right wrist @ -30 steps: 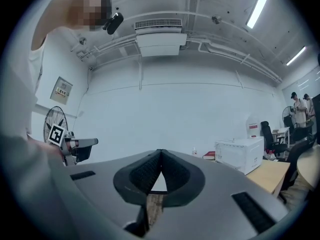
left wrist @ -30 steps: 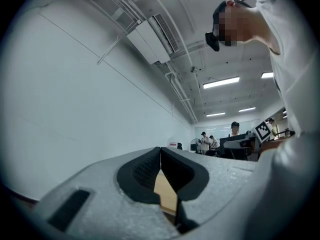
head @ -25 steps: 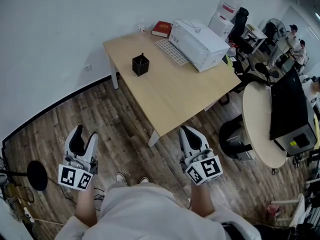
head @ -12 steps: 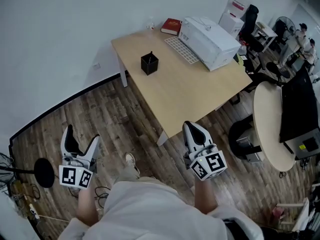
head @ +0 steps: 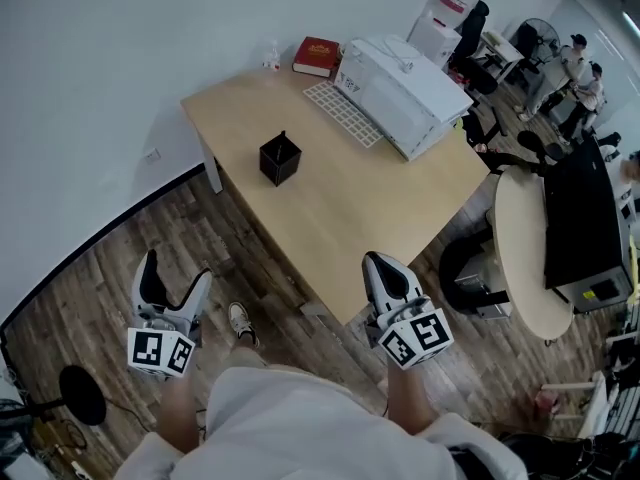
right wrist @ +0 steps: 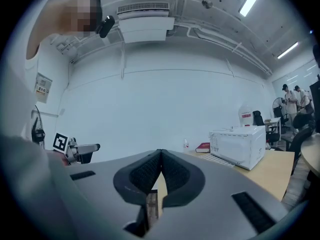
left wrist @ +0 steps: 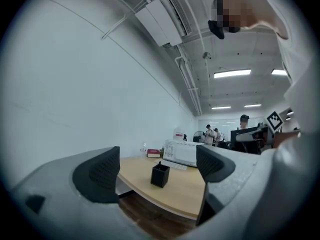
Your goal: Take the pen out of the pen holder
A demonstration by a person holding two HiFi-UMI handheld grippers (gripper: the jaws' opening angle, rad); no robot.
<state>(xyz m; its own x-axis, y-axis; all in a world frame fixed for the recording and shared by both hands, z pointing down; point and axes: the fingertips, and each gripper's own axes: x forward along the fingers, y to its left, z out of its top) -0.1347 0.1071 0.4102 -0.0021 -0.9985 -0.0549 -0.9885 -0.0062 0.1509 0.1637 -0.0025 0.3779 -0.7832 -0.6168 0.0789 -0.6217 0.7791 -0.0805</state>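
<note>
A black square pen holder (head: pixel 280 158) stands on the light wooden table (head: pixel 350 208), with a dark pen tip showing above its rim. In the left gripper view the pen holder (left wrist: pixel 160 175) sits far ahead, framed between the jaws. My left gripper (head: pixel 176 282) hangs over the wooden floor left of the table, jaws wide open and empty. My right gripper (head: pixel 385 272) is at the table's near edge, jaws shut with nothing between them. Both grippers are well short of the holder.
A white box-shaped machine (head: pixel 405 90), a white keyboard (head: pixel 342 113) and a red book (head: pixel 317 55) lie at the table's far end. A round table (head: pixel 520 258) with a black monitor stands to the right. People stand at the far right. A black round base (head: pixel 82 396) sits on the floor at the left.
The left gripper's jaws have spread wider. The person has stepped closer, and the table and pen holder have shifted in the head view. The right gripper stays shut.
</note>
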